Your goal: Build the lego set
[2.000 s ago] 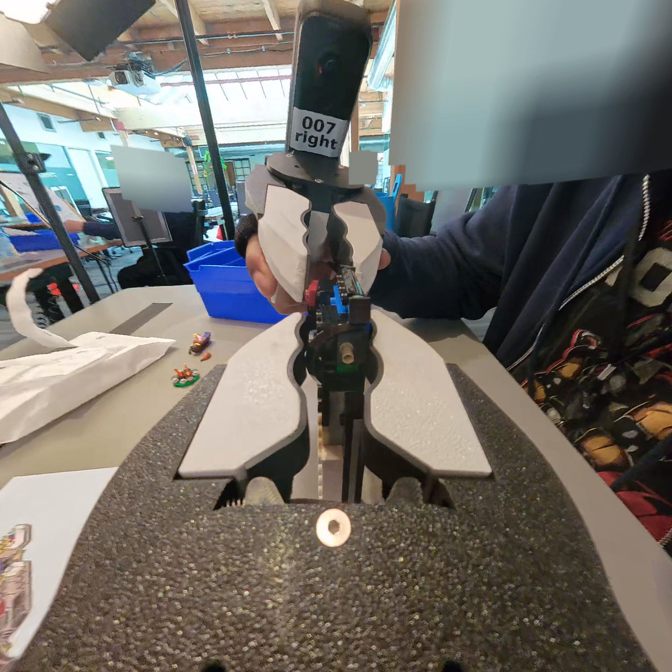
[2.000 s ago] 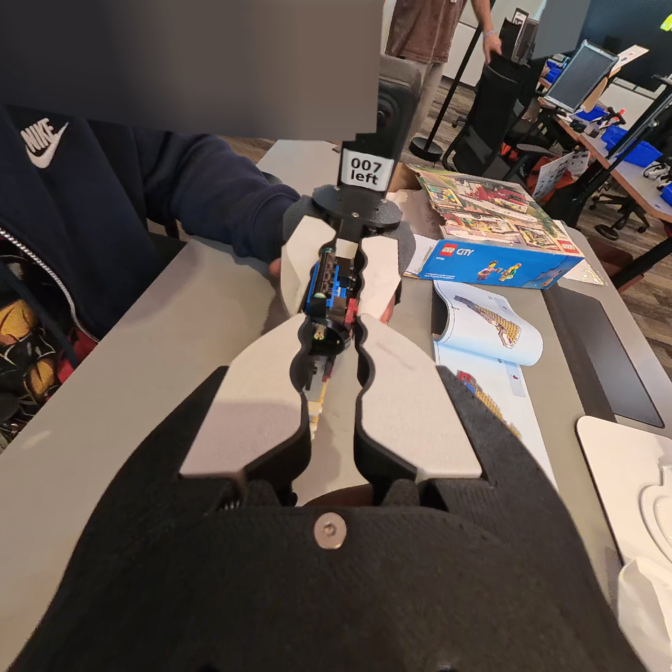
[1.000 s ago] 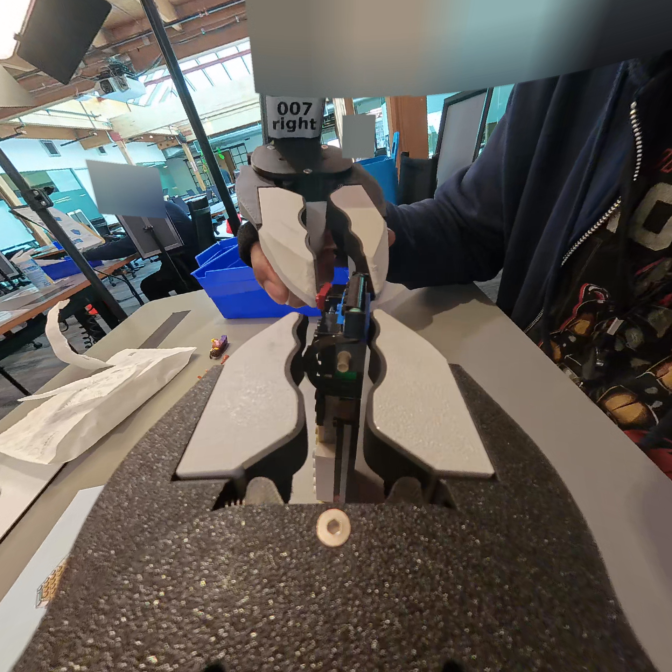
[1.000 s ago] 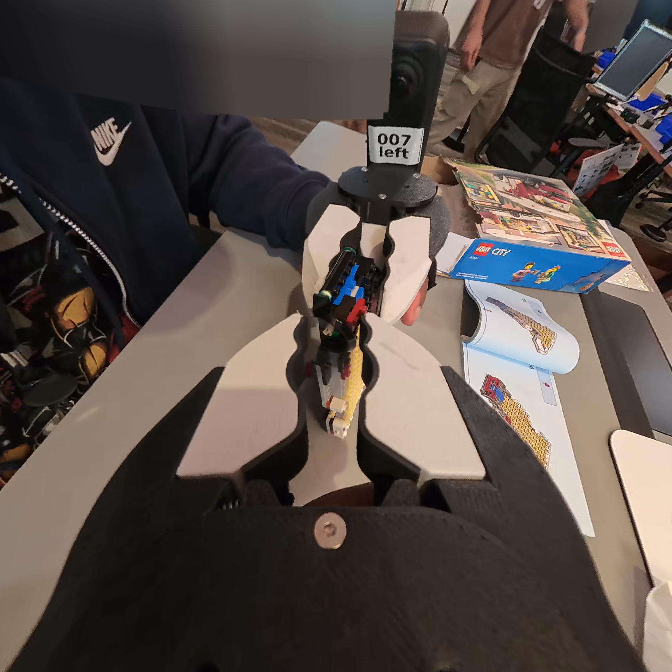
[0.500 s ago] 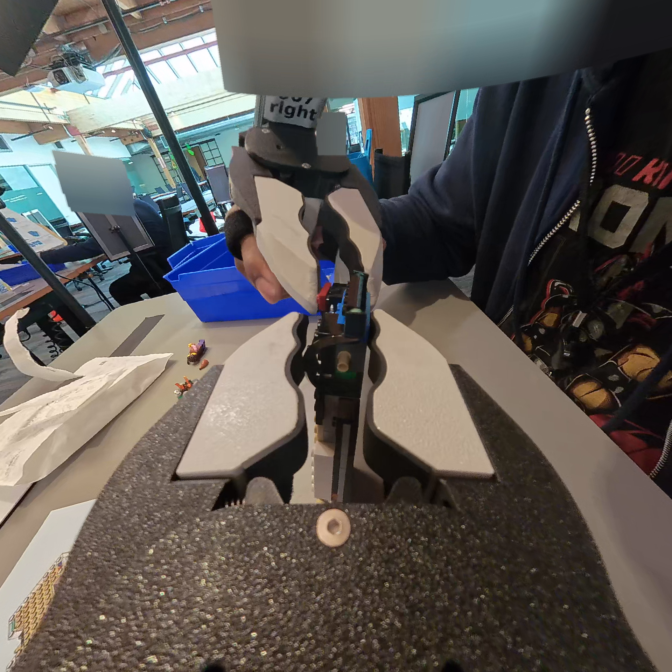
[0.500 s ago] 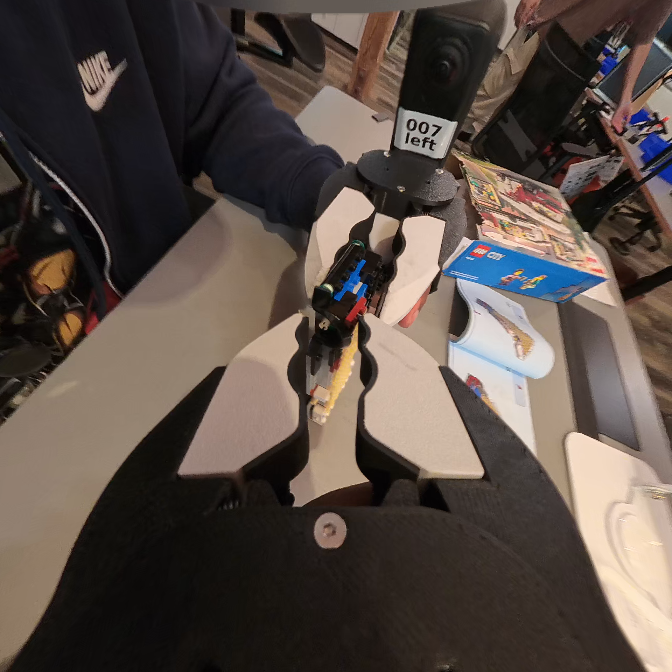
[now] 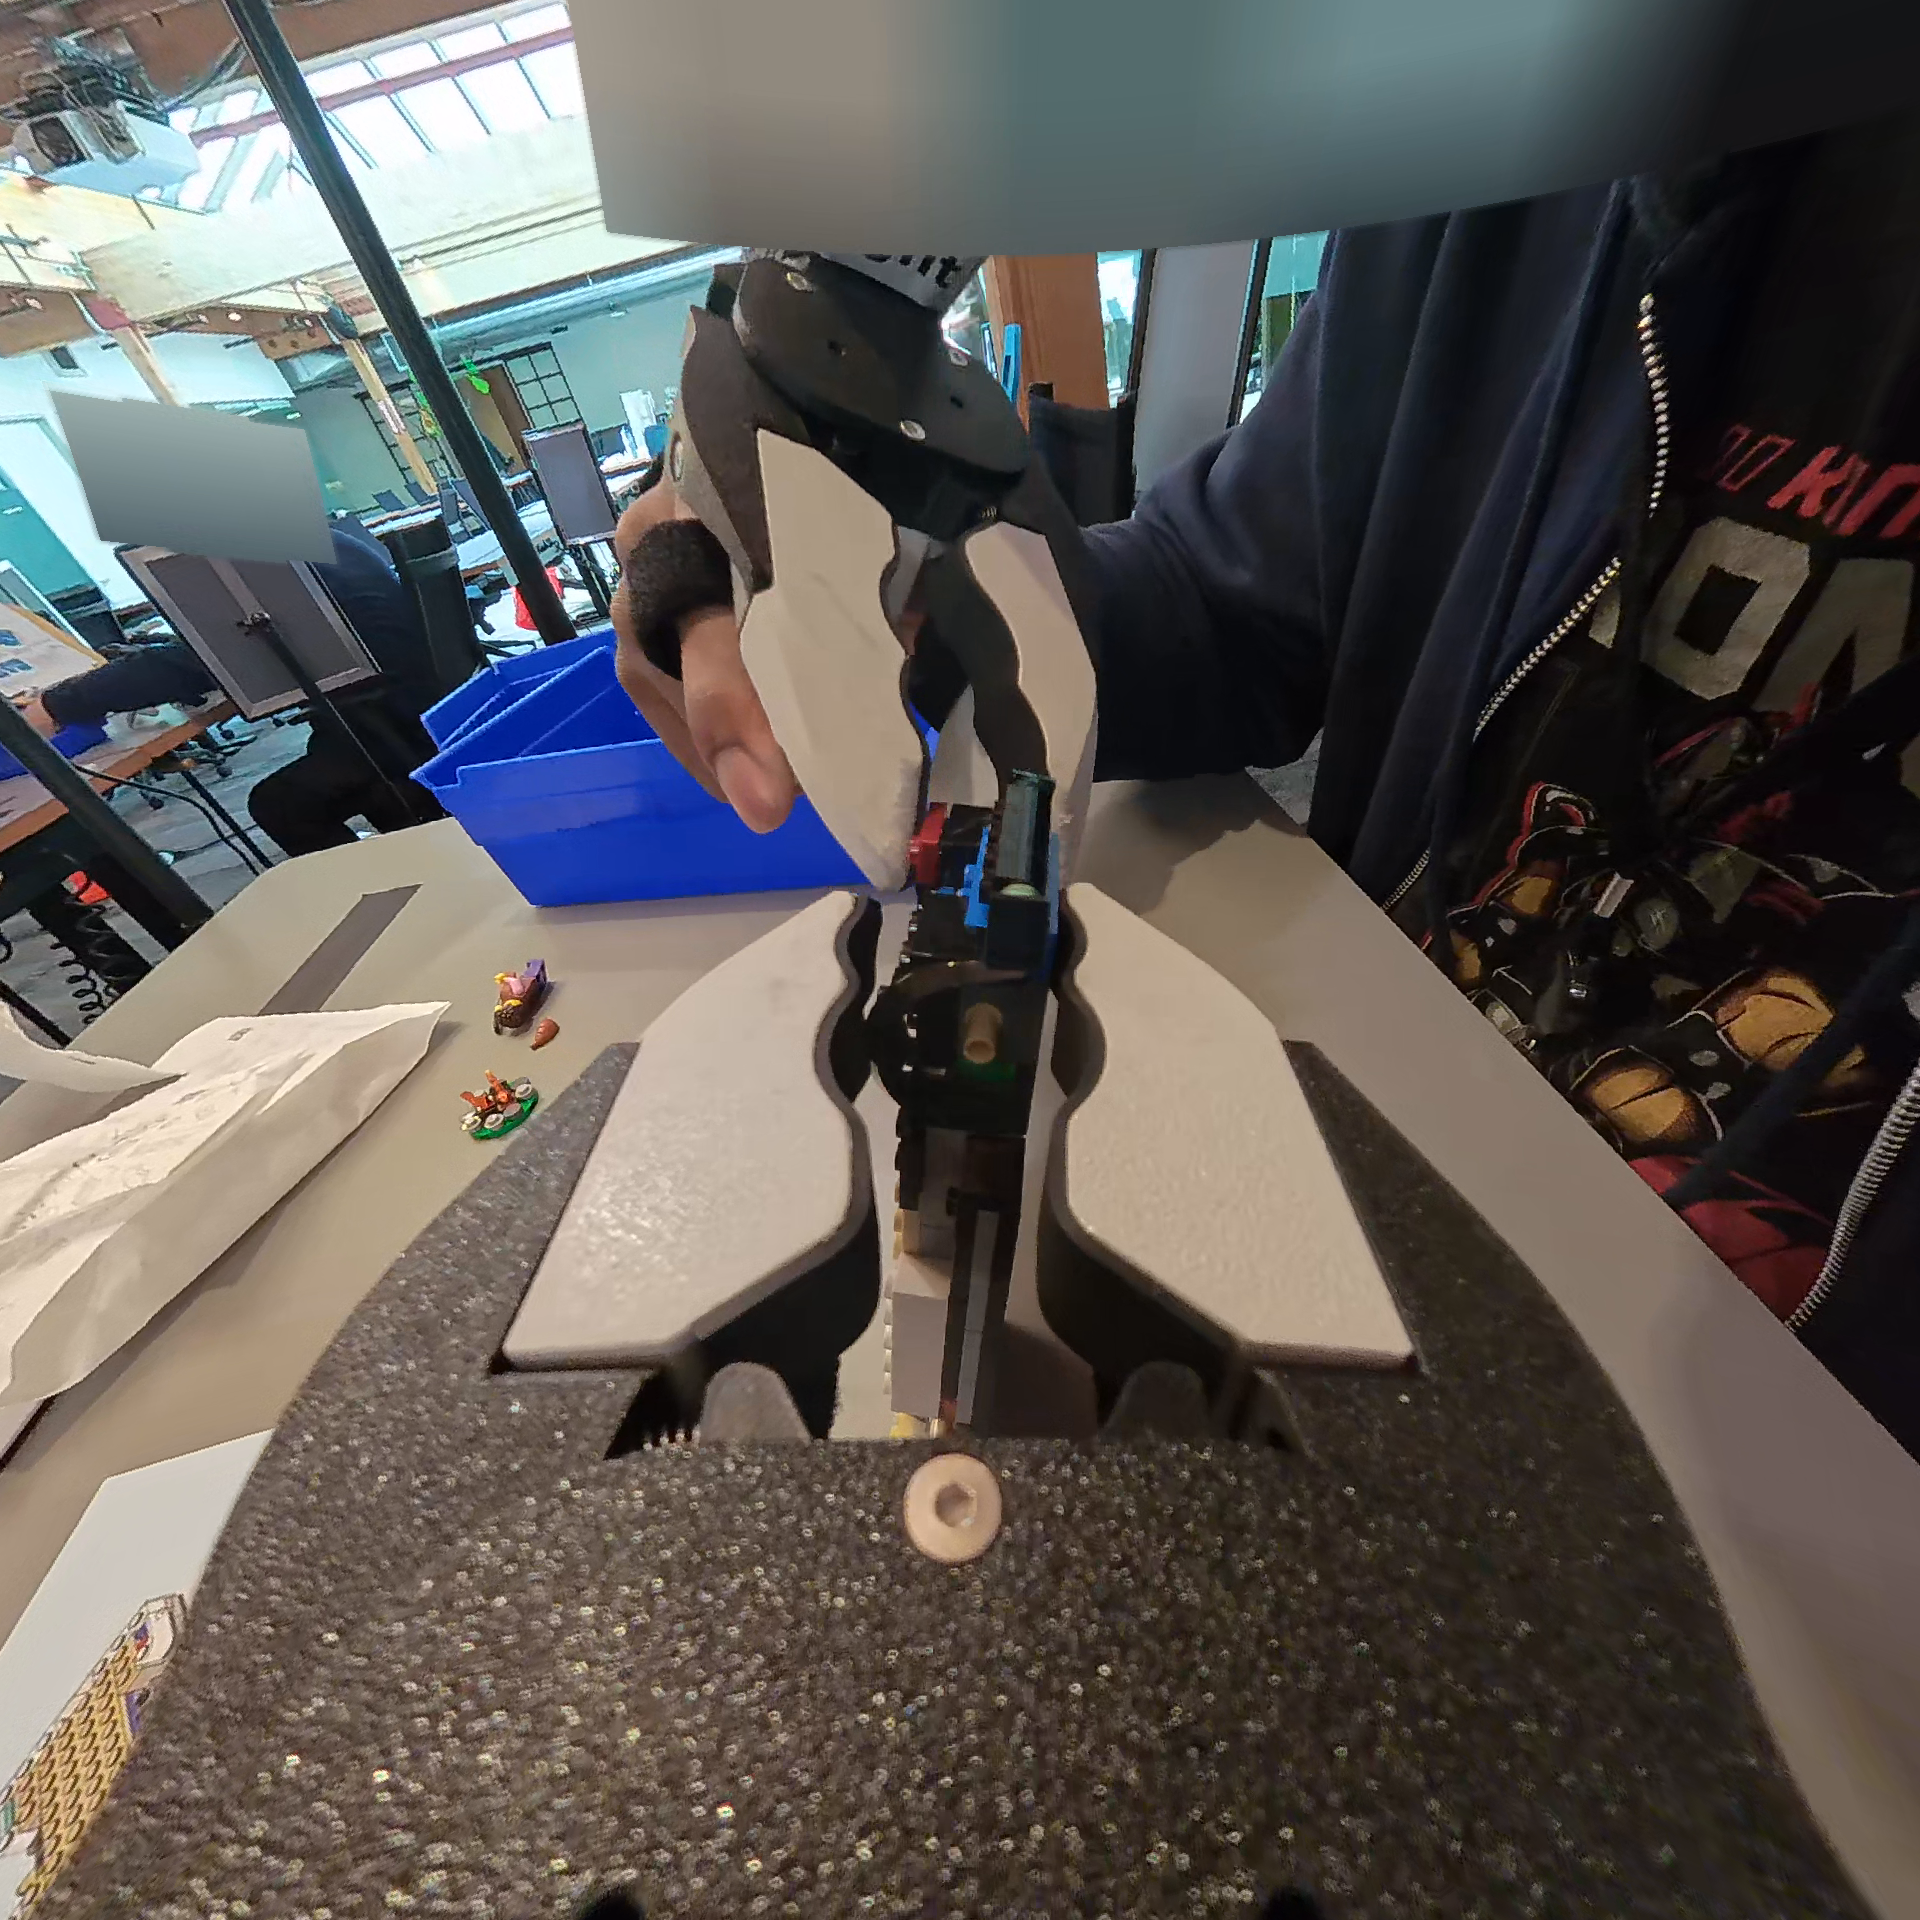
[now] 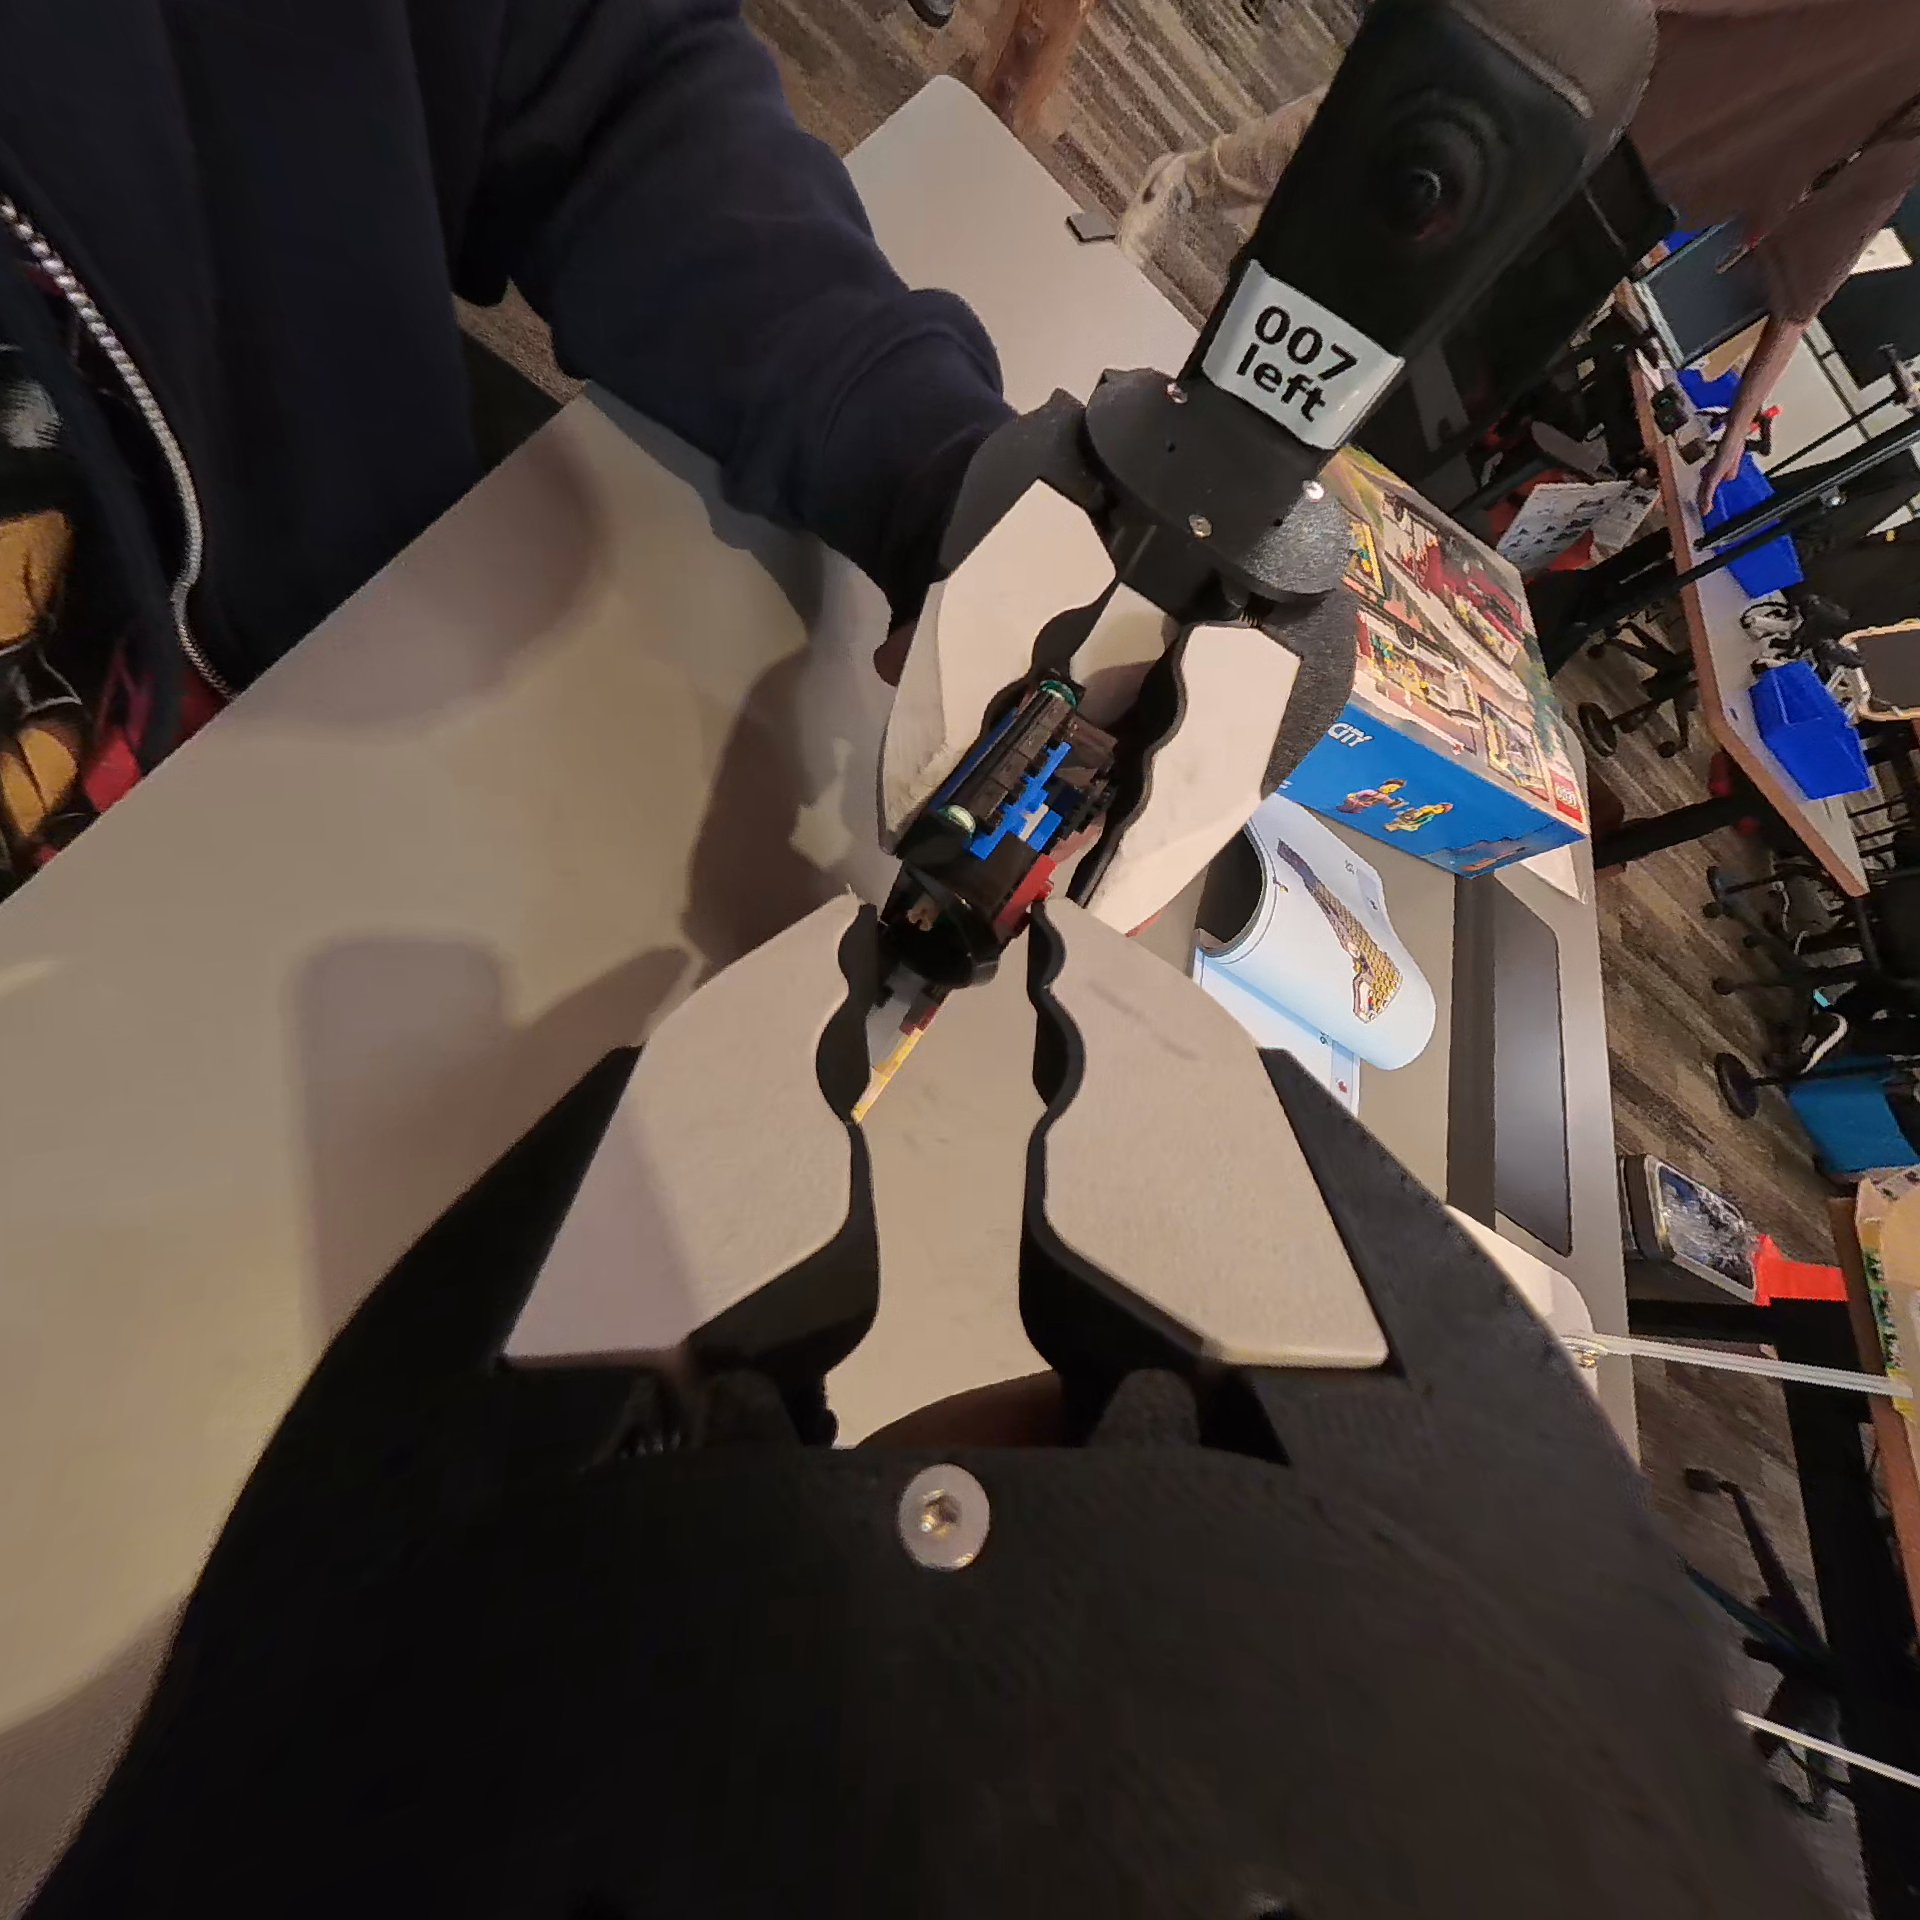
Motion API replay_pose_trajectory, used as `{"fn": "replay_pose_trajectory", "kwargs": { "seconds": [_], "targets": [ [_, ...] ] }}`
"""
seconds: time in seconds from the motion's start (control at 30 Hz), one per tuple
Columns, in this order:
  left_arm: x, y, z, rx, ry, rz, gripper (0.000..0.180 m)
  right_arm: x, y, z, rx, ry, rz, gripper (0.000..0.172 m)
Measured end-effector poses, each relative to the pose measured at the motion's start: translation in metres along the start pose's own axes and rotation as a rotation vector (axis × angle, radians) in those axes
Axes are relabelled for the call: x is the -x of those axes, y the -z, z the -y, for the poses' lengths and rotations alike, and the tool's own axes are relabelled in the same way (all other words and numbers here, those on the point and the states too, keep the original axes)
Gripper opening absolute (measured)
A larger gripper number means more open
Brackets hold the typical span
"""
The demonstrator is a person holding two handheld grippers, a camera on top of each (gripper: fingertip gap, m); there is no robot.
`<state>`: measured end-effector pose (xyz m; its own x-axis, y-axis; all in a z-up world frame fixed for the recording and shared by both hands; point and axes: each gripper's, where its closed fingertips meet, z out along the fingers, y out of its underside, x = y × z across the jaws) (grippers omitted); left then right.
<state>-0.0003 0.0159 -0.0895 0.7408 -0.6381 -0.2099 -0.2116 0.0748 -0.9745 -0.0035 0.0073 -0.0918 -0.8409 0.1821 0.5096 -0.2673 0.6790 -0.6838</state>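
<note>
I have both claws clamped on 1 brick model (image 7: 977, 997), held in the air over the desk (image 7: 1195, 862) — left claw (image 7: 961, 925) on its body, right claw (image 8: 940, 914) on its end. Any twist between the 2 could snap pieces off

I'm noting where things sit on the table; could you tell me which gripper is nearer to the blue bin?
The right gripper: its fingertips hang just in front of the blue bin. The left gripper sits nearer the camera, farther from the bin. Both grip the same brick model.
</note>
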Motion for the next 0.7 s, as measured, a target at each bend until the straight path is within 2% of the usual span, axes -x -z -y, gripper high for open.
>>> {"fn": "replay_pose_trajectory", "kwargs": {
  "seconds": [0.23,0.4,0.7],
  "targets": [
    [0.005,0.001,0.0,0.007,-0.011,0.025,0.032,-0.004,-0.001,-0.002,0.008,-0.025,-0.018,0.027],
    [0.008,0.0,-0.002,0.022,-0.103,0.095,0.031,-0.008,-0.001,-0.004,-0.002,-0.073,-0.025,0.021],
    [0.012,0.001,-0.003,0.045,-0.266,0.198,0.03,-0.014,0.005,0.003,-0.099,-0.161,-0.039,0.034]
  ]
}}
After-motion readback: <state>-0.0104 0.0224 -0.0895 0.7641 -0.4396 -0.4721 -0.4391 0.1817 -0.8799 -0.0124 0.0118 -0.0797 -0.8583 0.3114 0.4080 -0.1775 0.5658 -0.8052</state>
